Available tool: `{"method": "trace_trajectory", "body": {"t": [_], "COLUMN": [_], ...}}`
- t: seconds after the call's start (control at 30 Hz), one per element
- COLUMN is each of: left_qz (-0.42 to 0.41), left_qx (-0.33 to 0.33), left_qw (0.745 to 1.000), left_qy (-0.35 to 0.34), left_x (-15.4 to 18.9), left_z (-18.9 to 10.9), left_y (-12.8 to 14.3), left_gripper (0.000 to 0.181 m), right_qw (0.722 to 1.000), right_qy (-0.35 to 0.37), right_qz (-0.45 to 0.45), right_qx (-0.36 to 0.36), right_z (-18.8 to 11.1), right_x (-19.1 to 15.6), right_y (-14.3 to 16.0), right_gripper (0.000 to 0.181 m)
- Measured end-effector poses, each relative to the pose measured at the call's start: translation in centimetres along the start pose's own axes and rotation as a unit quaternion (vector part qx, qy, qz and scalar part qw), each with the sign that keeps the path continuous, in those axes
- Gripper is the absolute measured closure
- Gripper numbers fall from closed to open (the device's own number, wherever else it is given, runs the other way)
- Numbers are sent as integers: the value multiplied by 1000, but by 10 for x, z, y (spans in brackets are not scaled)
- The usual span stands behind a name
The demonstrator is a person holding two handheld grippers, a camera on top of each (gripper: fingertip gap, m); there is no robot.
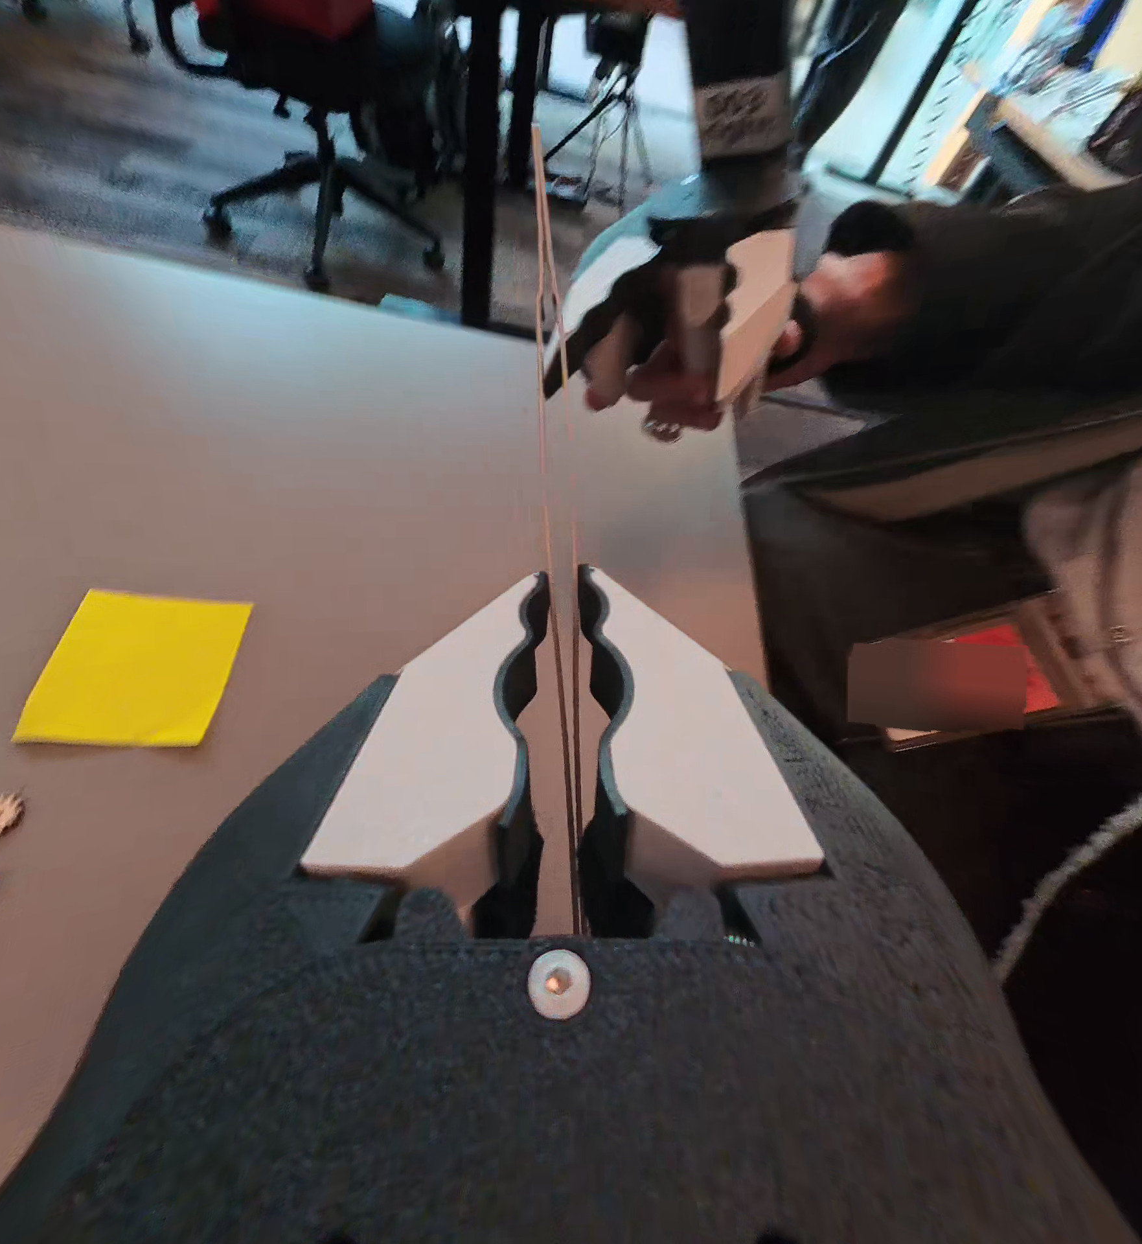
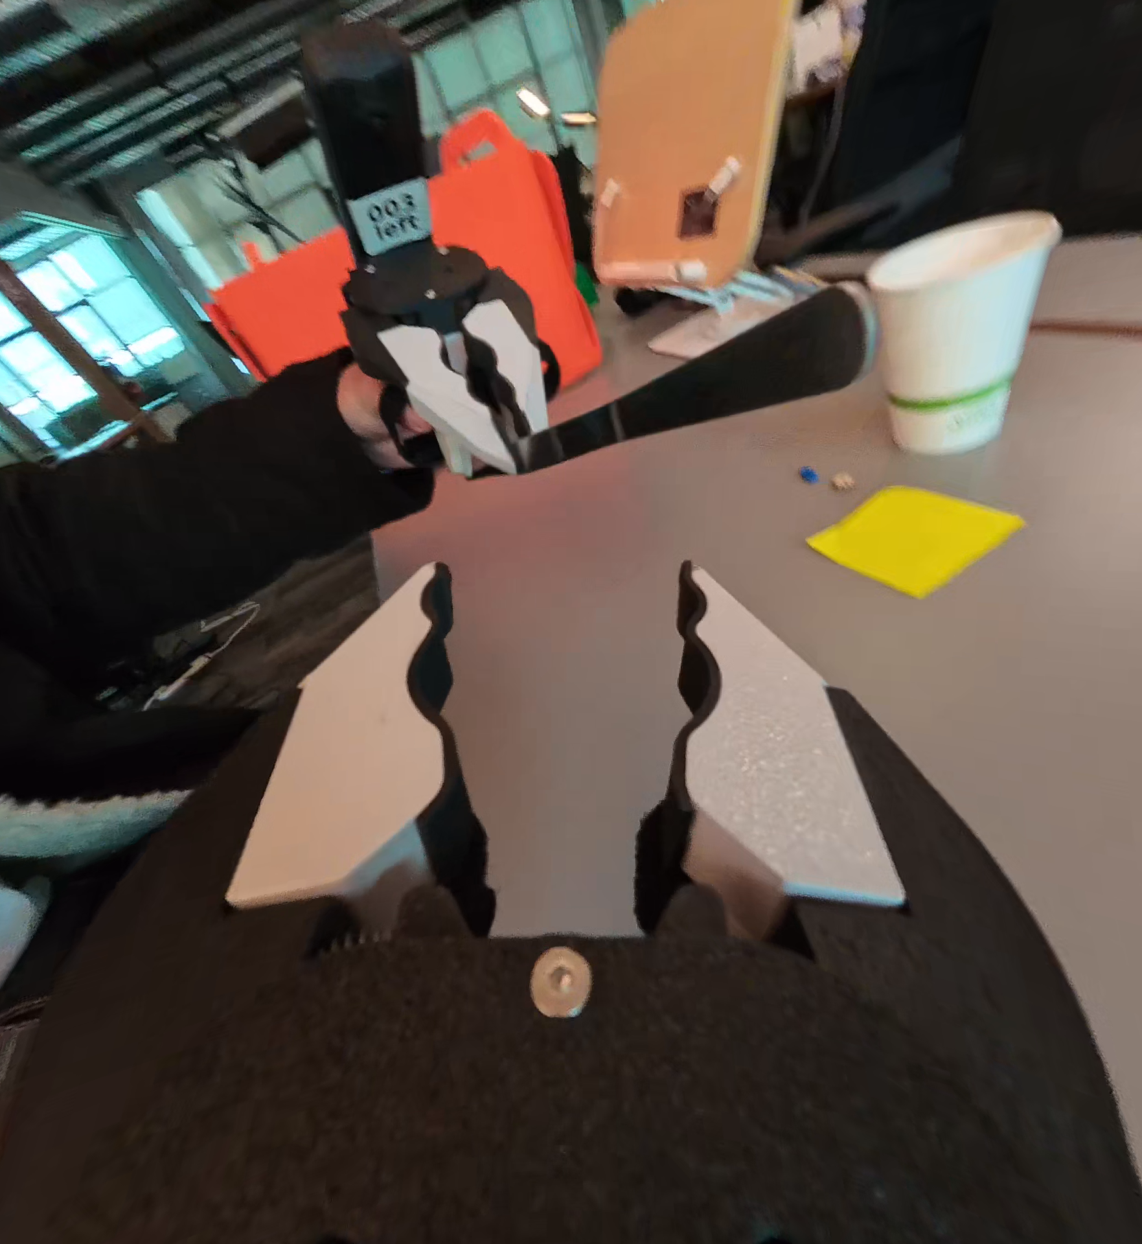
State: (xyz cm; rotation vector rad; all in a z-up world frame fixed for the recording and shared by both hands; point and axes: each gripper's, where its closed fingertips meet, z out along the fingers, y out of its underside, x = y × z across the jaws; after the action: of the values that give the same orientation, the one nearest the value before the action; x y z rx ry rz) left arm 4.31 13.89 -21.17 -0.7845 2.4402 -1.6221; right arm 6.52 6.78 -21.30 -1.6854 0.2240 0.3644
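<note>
Left wrist view: left claw (image 1: 561, 592) clamped thin black strip (image 2: 689, 377) edge-on, held above table (image 1: 285, 437). Right claw (image 2: 564, 579) gaped empty. Yellow note (image 2: 911, 538), white cup (image 2: 951, 336) nearby. Firm, level grip advisable.

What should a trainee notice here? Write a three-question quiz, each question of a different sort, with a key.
1. True or false: the right gripper is shut.
2. What holds the flat black strip? A: the left gripper. B: the right gripper. C: nothing, it lies on the table.
3. Fill in: beside the small blue piece lies a small tan ___.

Key
1. False: its jaws stand open with nothing between them.
2. A.
3. gear.
</note>
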Motion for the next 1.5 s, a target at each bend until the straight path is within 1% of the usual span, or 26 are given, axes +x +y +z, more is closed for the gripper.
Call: {"method": "trace_trajectory", "body": {"t": [0.1,0.2,0.23,0.3,0.43,0.6,0.73,0.83,0.87,0.9,0.97,1.0,1.03,1.07,1.13,1.17,1.23,1.3,1.33,1.4,1.5], "left_qz": [24,42,47,54,57,55,58,59,64,68,66,62,52,41,2,-11,-26,-43,-57,-70,-64], "left_qx": [9,2,-3,-18,-39,-53,-54,-24,-4,16,63,92,134,165,162,173,192,199,200,200,190], "left_qw": [999,998,997,997,995,993,993,997,998,997,988,981,969,959,948,944,929,918,916,915,909], "left_qy": [31,51,55,60,72,91,84,42,13,-26,-122,-161,-199,-227,-275,-281,-316,-339,-343,-342,-365], "left_x": [27,45,49,55,62,65,62,52,47,40,31,33,37,41,50,59,70,73,72,65,52], "left_z": [-1,1,2,3,6,16,21,20,16,8,-18,-34,-49,-61,-76,-78,-82,-84,-84,-83,-84], "left_y": [-18,-26,-27,-26,-25,-26,-28,-40,-48,-57,-74,-80,-85,-85,-61,-46,-16,8,16,20,24], "left_gripper": [173,173,173,173,172,172,171,162,152,147,140,141,141,141,141,141,141,141,141,141,141], "right_qw": [998,994,993,990,985,984,986,990,991,991,988,985,982,977,967,964,961,961,960,958,954], "right_qy": [-45,-89,-98,-121,-148,-138,-129,-107,-93,-76,-40,-23,-4,16,57,76,100,117,126,137,152], "right_qz": [-38,-61,-65,-65,-86,-107,-102,-94,-100,-114,-142,-159,-178,-198,-235,-245,-250,-248,-248,-249,-258], "right_qx": [31,33,29,12,-13,-28,-24,-3,2,10,38,56,70,78,73,68,60,45,38,35,26], "right_z": [6,10,11,12,13,14,10,8,7,4,-3,-7,-12,-17,-26,-29,-34,-36,-37,-37,-34], "right_x": [-20,-38,-41,-48,-61,-62,-57,-47,-42,-37,-29,-26,-23,-20,-13,-8,0,8,12,17,20], "right_y": [-23,-36,-37,-33,-23,-16,-16,-24,-25,-27,-35,-40,-46,-50,-52,-51,-48,-45,-45,-44,-41], "right_gripper": [121,135,138,152,167,170,170,166,166,166,167,166,166,165,165,165,167,171,171,171,166]}}
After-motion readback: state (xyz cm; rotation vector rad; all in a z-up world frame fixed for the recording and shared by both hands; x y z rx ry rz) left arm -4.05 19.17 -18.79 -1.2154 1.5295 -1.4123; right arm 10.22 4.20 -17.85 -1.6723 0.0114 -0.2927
